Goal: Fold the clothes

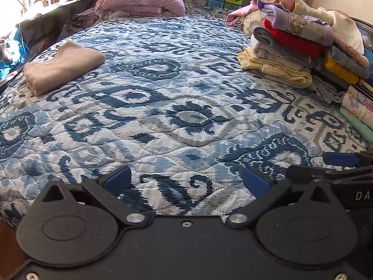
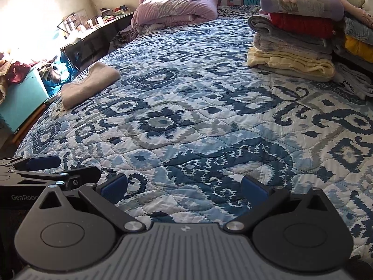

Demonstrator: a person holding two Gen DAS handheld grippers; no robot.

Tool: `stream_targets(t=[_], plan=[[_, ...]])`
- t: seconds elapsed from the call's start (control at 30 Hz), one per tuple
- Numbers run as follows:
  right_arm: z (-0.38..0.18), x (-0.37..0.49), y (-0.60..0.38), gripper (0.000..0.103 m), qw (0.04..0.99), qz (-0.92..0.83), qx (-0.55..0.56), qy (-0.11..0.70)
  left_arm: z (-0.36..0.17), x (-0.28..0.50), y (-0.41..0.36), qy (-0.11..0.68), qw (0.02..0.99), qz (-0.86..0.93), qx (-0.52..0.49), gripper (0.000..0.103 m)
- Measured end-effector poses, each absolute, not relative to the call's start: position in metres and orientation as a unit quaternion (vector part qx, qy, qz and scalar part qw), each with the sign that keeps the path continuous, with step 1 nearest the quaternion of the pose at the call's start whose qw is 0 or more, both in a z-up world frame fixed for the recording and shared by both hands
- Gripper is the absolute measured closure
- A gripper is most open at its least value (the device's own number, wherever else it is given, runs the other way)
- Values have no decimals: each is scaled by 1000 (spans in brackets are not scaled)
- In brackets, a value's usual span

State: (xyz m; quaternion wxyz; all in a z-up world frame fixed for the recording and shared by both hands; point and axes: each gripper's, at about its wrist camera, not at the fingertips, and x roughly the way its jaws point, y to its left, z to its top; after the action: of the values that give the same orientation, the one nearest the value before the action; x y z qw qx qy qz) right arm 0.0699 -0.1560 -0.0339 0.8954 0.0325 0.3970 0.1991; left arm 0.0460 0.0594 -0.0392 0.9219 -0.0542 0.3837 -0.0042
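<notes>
While the left gripper point(image 1: 186, 182) and right gripper point(image 2: 184, 186) hover side by side with jaws spread wide and empty over the bed's point(image 1: 163, 116) near edge, a folded beige sweater point(image 1: 63, 66) lies by its left edge and stacked folded clothes point(image 1: 291, 46) crowd its right edge.

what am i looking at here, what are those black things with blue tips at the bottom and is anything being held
Those are two hand-held grippers a person carries, one per hand, each with a camera looking along its blue-padded fingers. One picture comes from the left hand-held gripper, the other from the right hand-held gripper; each also glimpses its neighbour at the edge. Both are open and hold nothing. Below lies a bed with a blue patterned quilt. On it sit a folded beige sweater, a pile of clothes and a pink duvet.
</notes>
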Motion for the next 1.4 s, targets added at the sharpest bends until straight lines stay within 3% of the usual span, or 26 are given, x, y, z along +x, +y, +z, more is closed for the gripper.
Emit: stream_targets(t=[0.27,0.43,0.73,1.03,1.1,1.13,1.17,1.27,1.4], plan=[[-50,109,-129,0,897,223,40,379,-56,79,153,317,941,60,-106,0],[-67,134,-113,0,895,246,41,369,-70,115,233,324,925,117,-158,0],[-110,174,-105,0,868,247,83,423,-99,176,372,263,875,161,-373,0],[-127,173,-97,0,869,246,69,424,-127,227,432,214,814,189,-505,3],[-128,174,-98,0,869,246,74,423,-127,234,433,210,805,197,-518,8],[-128,175,-99,0,869,245,78,422,-127,239,432,212,801,198,-523,29],[-128,175,-99,0,870,243,80,422,-128,243,432,215,797,198,-529,40],[-128,176,-101,0,870,240,90,421,-127,242,426,222,806,202,-510,61],[-128,171,-112,0,866,241,128,419,-121,228,412,234,822,174,-490,72]])
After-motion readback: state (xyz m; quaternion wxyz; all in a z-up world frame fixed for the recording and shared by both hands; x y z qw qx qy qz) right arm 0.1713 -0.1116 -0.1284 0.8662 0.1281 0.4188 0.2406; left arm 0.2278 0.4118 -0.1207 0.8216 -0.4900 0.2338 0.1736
